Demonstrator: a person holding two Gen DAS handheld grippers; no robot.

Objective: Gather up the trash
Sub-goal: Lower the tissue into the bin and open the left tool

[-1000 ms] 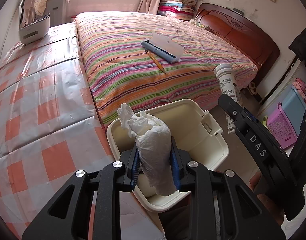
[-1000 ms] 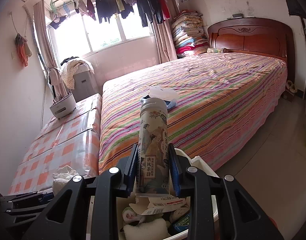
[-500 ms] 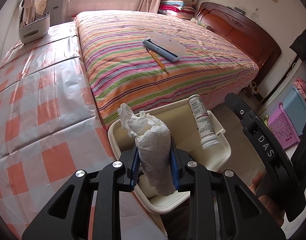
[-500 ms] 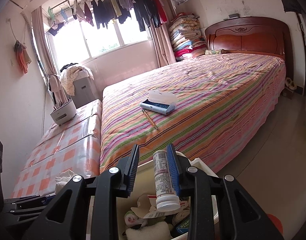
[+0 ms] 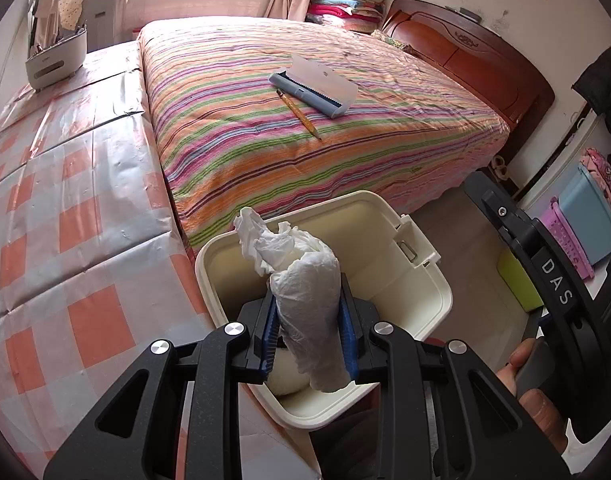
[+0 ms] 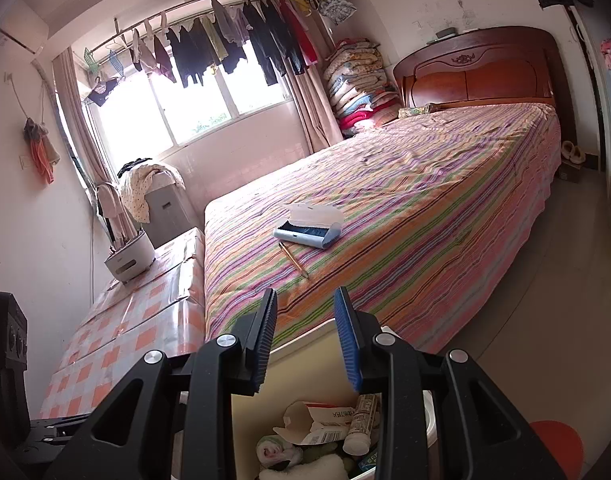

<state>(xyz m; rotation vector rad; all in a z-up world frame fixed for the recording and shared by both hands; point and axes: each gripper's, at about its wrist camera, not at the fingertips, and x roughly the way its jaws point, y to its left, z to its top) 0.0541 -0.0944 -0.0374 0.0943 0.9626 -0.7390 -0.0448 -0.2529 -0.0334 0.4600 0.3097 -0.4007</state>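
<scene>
— Nearest first: state of the left gripper (image 5: 307, 286)?
— Clamped narrow on a crumpled tissue wad (image 5: 305, 276), upright, over the near part of the cream bin (image 5: 425, 276).
— And the right gripper (image 6: 305, 292)?
— Spread wide, holding nothing, hovering above the same bin. Below it, a white bottle (image 6: 361, 424) beside a torn carton (image 6: 317, 420), among other scraps at the bottom.
— Step in hand?
— Probably dropping trash into the bin: right side done, left side pending.
— Needs of the next move?
— Likely just parting the left jaws with the wad well inside the rim. Some risk of soft paper clinging to the blue pads (image 5: 348, 340), so perhaps a small shake.
— Any change from a second ago?
— Yes. Back then, bottle gripped upright in the right gripper; half a second ago, tumbling between opening jaws; now down in the bin. Left grip on the wad unchanged.
— Farther off?
— Striped bed (image 5: 245, 152) behind the bin, with a pencil (image 5: 299, 110) and an open pencil case (image 5: 313, 84) on top. Not obviously trash.
</scene>
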